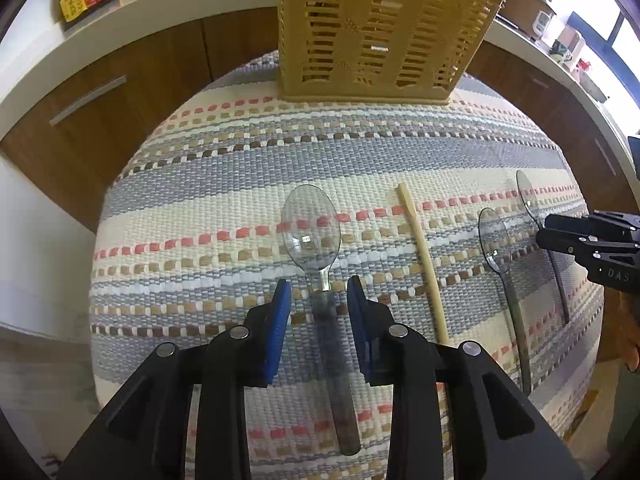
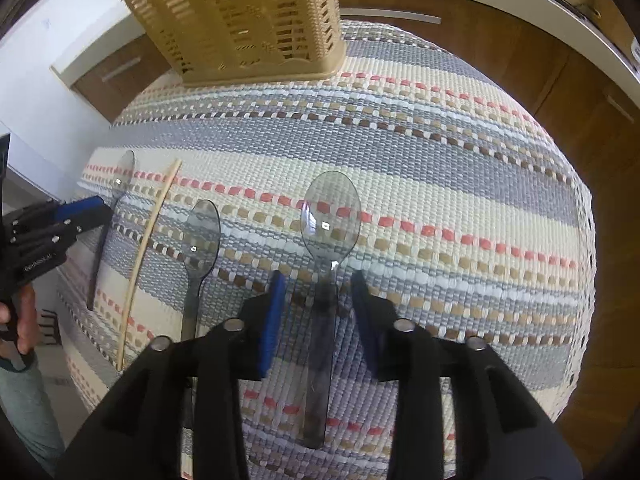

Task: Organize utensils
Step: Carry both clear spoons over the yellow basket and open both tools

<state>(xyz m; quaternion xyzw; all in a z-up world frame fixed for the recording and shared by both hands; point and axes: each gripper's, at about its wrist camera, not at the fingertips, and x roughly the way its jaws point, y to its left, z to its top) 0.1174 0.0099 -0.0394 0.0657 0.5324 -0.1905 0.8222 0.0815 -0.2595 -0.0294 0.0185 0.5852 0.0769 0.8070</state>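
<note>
so each gripper straddles its own clear plastic spoon, handle lying lengthwise between wide-open fingers, bowl pointing away toward the slotted tan basket (image 1: 384, 28): left gripper (image 1: 316, 300) over the left spoon (image 1: 320, 264), right gripper (image 2: 318, 300) over the right spoon (image 2: 326, 264). between them on the woven striped mat (image 1: 224, 168) lie a pale chopstick (image 1: 420, 256) and a third spoon (image 1: 500, 272), nearer the right gripper.
</note>
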